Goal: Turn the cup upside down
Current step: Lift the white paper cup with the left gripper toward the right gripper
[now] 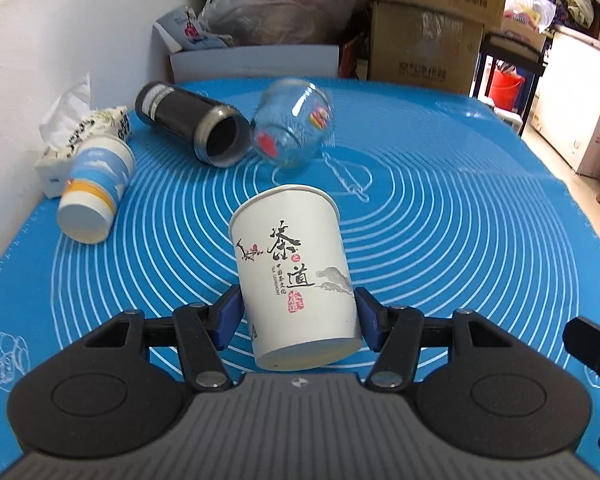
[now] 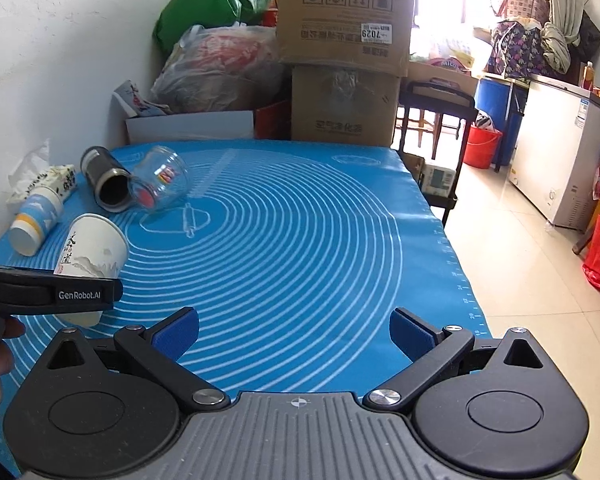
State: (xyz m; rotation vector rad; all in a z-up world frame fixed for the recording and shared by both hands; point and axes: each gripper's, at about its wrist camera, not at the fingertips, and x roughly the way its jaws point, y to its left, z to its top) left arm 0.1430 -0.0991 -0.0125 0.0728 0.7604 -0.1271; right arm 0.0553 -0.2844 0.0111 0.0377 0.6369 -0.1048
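A white paper cup with black Chinese writing (image 1: 296, 276) is held between the blue pads of my left gripper (image 1: 298, 318), tilted with its mouth away from me and its base toward the camera, above the blue mat (image 1: 440, 240). It also shows in the right wrist view (image 2: 92, 252) at the left, behind the left gripper's black body (image 2: 52, 294). My right gripper (image 2: 294, 334) is open and empty above the mat's near edge.
On the mat's far left lie a blue-and-white paper cup (image 1: 96, 192), a black tumbler (image 1: 196, 124) and a clear glass jar (image 1: 294, 124), all on their sides. A tissue pack (image 1: 76, 132) sits by the wall. Boxes and bags stand behind the table; the floor is at the right.
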